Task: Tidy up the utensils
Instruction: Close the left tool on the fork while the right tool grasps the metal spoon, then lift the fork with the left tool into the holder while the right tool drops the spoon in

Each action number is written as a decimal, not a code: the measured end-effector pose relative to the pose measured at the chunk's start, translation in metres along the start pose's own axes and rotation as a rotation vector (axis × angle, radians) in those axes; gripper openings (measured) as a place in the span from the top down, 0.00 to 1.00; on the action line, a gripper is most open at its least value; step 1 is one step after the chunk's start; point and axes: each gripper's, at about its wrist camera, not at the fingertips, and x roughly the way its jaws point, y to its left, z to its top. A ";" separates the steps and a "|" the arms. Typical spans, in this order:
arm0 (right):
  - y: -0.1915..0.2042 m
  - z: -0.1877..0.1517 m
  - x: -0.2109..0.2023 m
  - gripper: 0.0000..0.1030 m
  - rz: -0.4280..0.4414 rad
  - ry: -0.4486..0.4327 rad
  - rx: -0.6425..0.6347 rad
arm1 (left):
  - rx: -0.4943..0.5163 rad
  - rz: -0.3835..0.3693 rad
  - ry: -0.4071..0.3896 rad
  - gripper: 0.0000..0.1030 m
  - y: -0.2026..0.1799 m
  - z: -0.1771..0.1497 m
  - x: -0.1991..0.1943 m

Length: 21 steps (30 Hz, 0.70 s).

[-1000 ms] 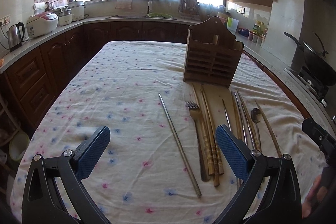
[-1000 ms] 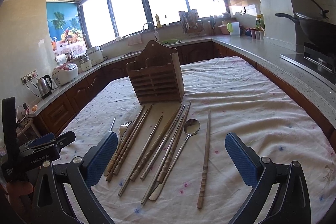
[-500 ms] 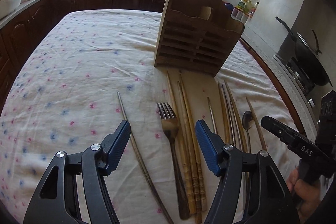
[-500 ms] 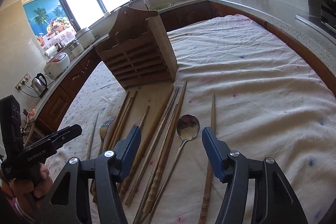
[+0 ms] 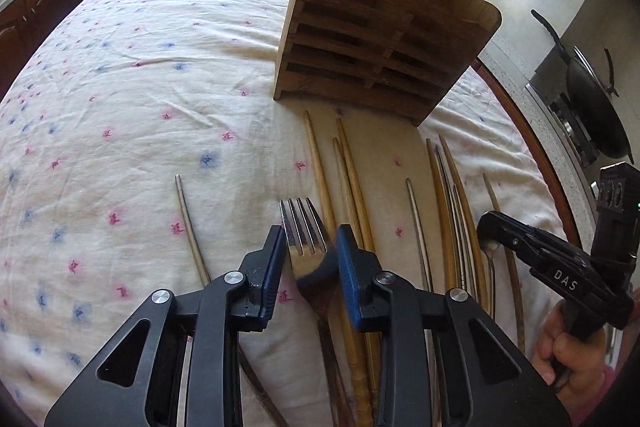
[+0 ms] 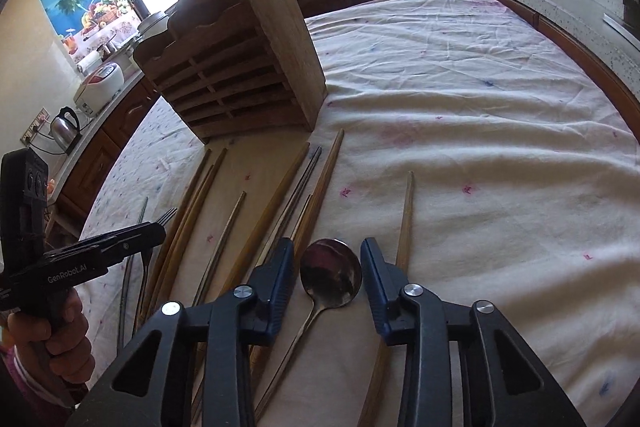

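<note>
The left gripper (image 5: 310,243) points down at the table, its jaws closing, with the tined head of a metal fork (image 5: 303,233) between the blue pads; a narrow gap shows on either side of the fork, so the pads do not yet press it. Just to the left of this gripper lies a single metal chopstick (image 5: 188,215), apart from the rest. Just to its right, close against the fork, run three wooden chopsticks (image 5: 352,179), their handles passing under the right finger. Beyond them lie another thin metal stick (image 5: 416,219) and a tight bundle of wooden and metal chopsticks (image 5: 452,195).

The right gripper (image 6: 329,265) is likewise tilted down with jaws closing, the bowl of a metal spoon (image 6: 331,279) between its pads and clear of both. A lone wooden chopstick (image 6: 406,211) runs just outside its right finger and passes beneath it. The bundle of sticks (image 6: 304,183) crowds its left finger, the nearest one touching or nearly touching the pad.

Ahead of both grippers, past the tips of the utensils, stands the slatted wooden utensil holder (image 5: 372,39), upright on the flowered tablecloth (image 5: 120,87). A hand (image 5: 568,347) grips the handle of the right gripper at the far right of the left view.
</note>
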 end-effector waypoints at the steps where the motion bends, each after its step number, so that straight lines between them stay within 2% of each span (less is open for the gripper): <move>1: -0.001 0.000 0.001 0.80 0.002 0.001 0.000 | -0.002 -0.008 -0.001 0.76 0.001 0.000 -0.001; 2: -0.002 0.000 0.001 0.92 0.006 0.005 0.001 | -0.007 -0.017 -0.001 0.77 0.001 -0.001 -0.002; 3: -0.003 0.000 0.000 0.95 0.020 0.007 0.005 | -0.011 -0.027 -0.003 0.77 0.002 -0.002 -0.003; 9: 0.003 -0.003 -0.019 0.97 0.040 -0.031 0.016 | -0.010 -0.070 -0.062 0.79 0.000 -0.009 -0.033; 21: 0.031 0.011 -0.099 0.97 0.057 -0.220 -0.022 | -0.035 -0.101 -0.250 0.80 0.004 -0.012 -0.121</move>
